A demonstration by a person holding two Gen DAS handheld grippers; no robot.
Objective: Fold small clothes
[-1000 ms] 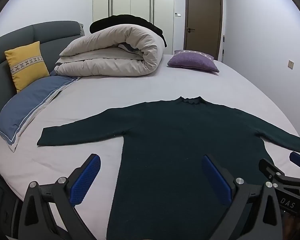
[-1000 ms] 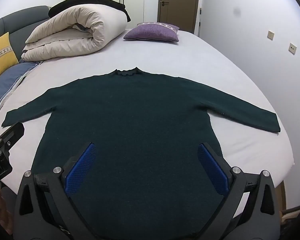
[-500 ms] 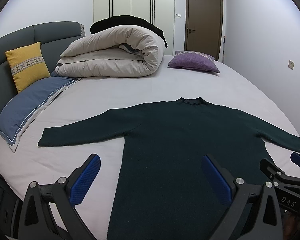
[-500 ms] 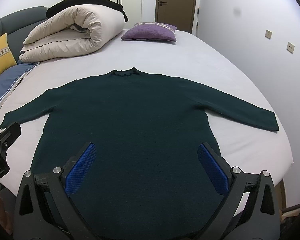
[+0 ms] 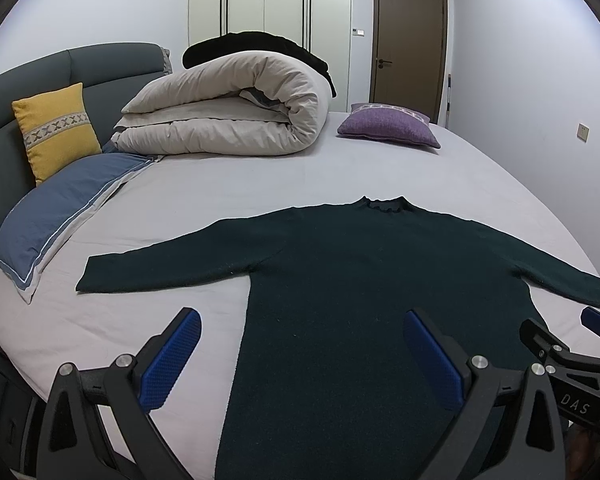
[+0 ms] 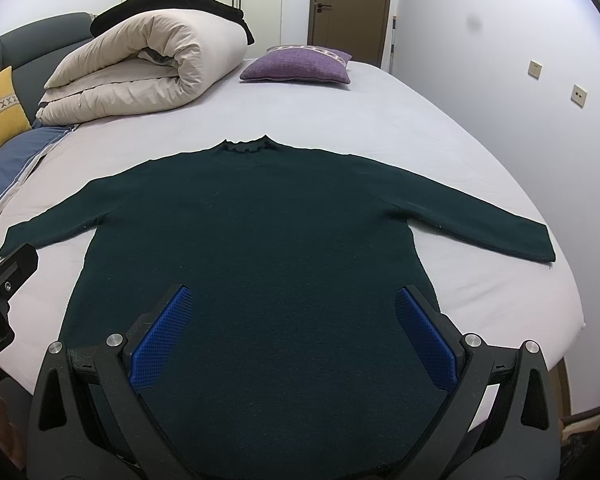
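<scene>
A dark green long-sleeved sweater [image 5: 364, 280] lies flat on the bed, sleeves spread out, collar at the far side; it also shows in the right wrist view [image 6: 268, 232]. My left gripper [image 5: 300, 348] is open and empty above the sweater's lower left side. My right gripper [image 6: 292, 320] is open and empty above the sweater's lower middle. The right gripper's body shows at the right edge of the left wrist view [image 5: 560, 356]. The sweater's hem is hidden behind the grippers.
The bed sheet [image 5: 228, 188] is pale grey. A rolled beige duvet [image 5: 228, 112] with a black garment on top lies at the back left. A purple cushion [image 5: 388, 128], a blue pillow [image 5: 60, 208] and a yellow cushion [image 5: 56, 132] lie around. The bed's right edge [image 6: 572, 300] is near the right sleeve.
Both grippers have shifted only slightly; the view drifts a little. The sweater has not moved and both grippers stay open.
</scene>
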